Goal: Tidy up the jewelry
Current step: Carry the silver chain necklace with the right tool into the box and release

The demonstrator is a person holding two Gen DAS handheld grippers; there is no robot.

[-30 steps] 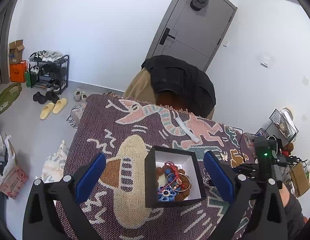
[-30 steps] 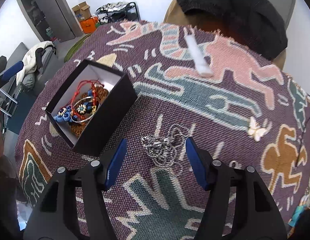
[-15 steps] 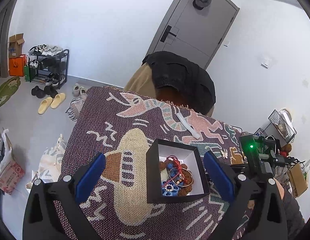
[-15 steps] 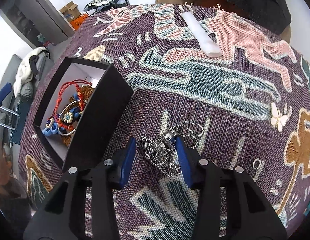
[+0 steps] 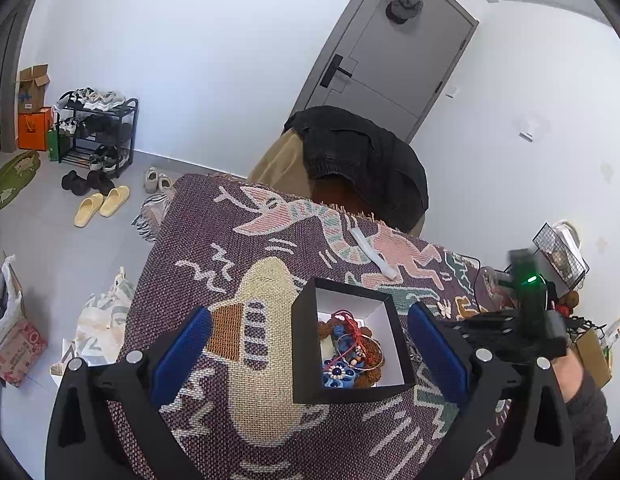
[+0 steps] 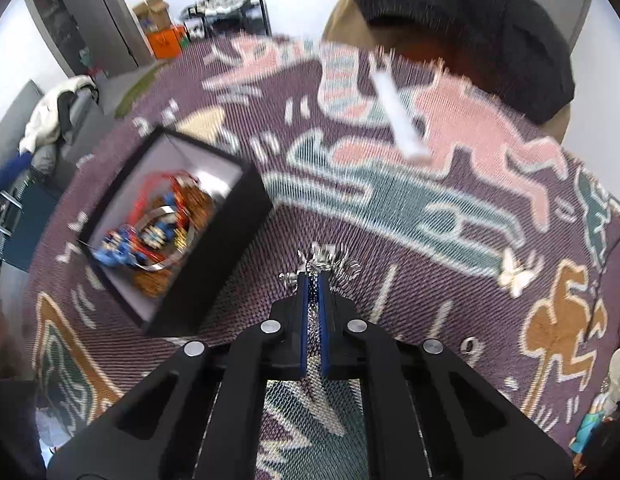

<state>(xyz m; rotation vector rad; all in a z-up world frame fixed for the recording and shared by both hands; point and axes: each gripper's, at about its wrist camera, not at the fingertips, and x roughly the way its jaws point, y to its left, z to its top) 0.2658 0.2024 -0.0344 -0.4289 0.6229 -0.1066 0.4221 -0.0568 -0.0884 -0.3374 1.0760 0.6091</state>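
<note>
silver chain (image 6: 322,260) is pinched between the pads of my right gripper (image 6: 314,280), whose jaws are clamped nearly together on it; part of it bunches out past the tips, just above the woven cloth (image 6: 450,216). this looks like the pick-up step. my left gripper (image 5: 310,354) is spread wide, its pads either side of the black box (image 5: 303,344) without touching it, gripping nothing. the box sits on the cloth with beaded bracelets (image 5: 350,354) already inside. next i judge i must carry the chain left over the box's open top and release there, minding any loose loops that could snag on the rim.
</note>
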